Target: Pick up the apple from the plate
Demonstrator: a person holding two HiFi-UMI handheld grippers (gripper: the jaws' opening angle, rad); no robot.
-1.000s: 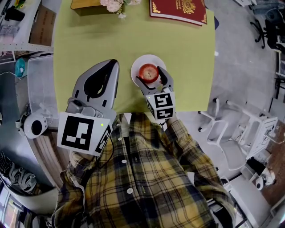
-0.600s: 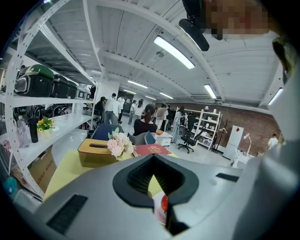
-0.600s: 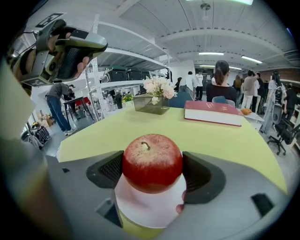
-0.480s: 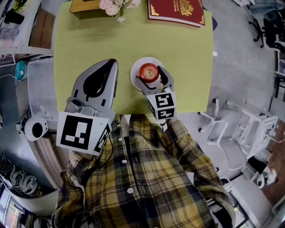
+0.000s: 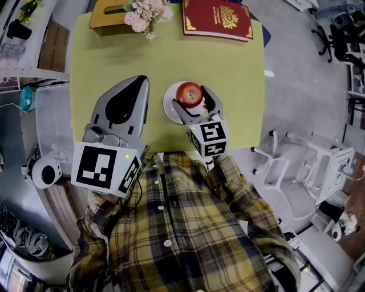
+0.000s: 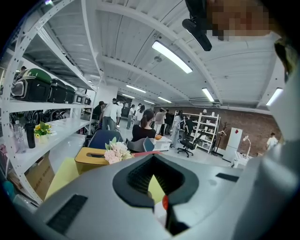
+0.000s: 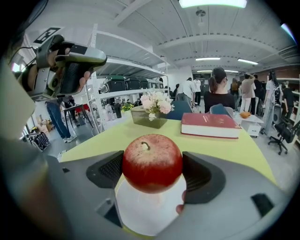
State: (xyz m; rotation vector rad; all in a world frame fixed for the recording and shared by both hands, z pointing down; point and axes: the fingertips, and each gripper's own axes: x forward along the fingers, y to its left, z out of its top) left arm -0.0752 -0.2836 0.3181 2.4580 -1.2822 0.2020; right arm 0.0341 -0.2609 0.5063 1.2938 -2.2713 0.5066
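Gripping the red apple (image 7: 152,161) from both sides, the right gripper (image 5: 193,100) is sitting just above the middle of the head view. Its jaws are closing on the fruit, with the dark ribbed pads (image 7: 110,171) pressing against the apple's left and right flanks. The apple is sitting stem-up over the white plate (image 5: 170,107), toward the plate's upper right edge in the head view. I cannot tell whether its underside is touching the plate or hanging just clear of it. The plate is resting on the yellow-green table (image 5: 234,74), near the table's lower edge. The right gripper's marker cube (image 5: 206,138) is showing just below the jaws, in front of the person's plaid shirt (image 5: 188,228).

The left gripper (image 5: 138,84) is hovering left of the plate and apart from it, its jaws meeting with nothing between them. In its own view, only a slim gap past the pads is letting a sliver of table, plate and apple show. Its marker cube (image 5: 105,168) is showing at the lower left of the head view.

Along the table's top edge, a red book (image 5: 217,18) with gold ornament is lying to the upper right of the apple. A tan box (image 5: 108,7) with pale pink flowers (image 5: 145,11) is standing to the upper left. People are standing and sitting in the room beyond, in both gripper views.
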